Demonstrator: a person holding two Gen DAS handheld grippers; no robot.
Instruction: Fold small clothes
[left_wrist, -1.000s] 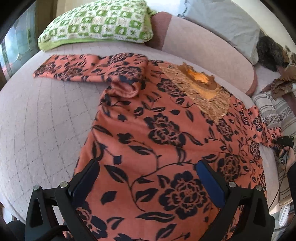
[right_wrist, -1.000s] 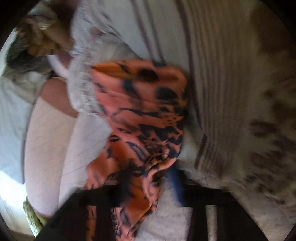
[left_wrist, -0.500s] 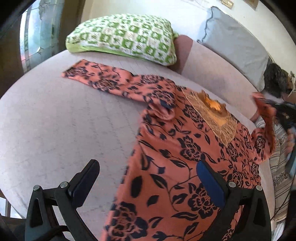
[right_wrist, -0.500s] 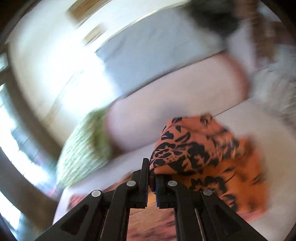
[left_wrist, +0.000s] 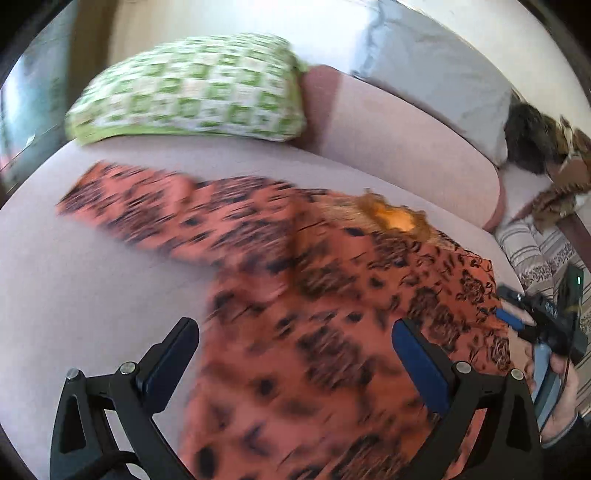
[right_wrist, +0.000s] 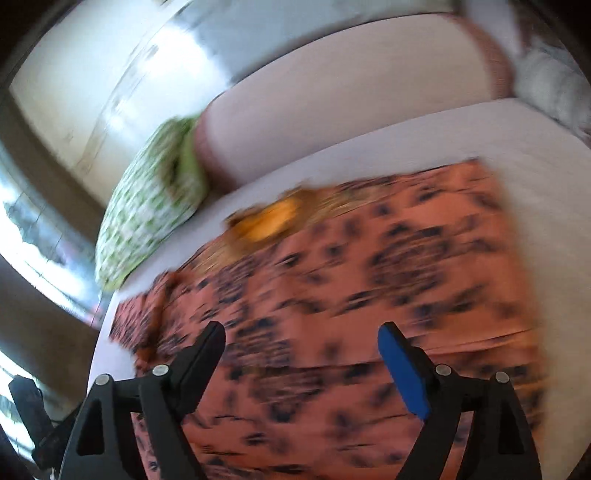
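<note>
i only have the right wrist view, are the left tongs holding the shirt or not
Observer: No. The left tongs are open and empty, over the lower part of the shirt.
Operator: wheres the far sleeve, i just see a bunch at the edge
Observer: That sleeve lies stretched out on the bed, pointing toward the green pillow.
Operator: anything past my side of the shirt
Observer: A striped cloth lies beyond the shirt's right edge.
</note>
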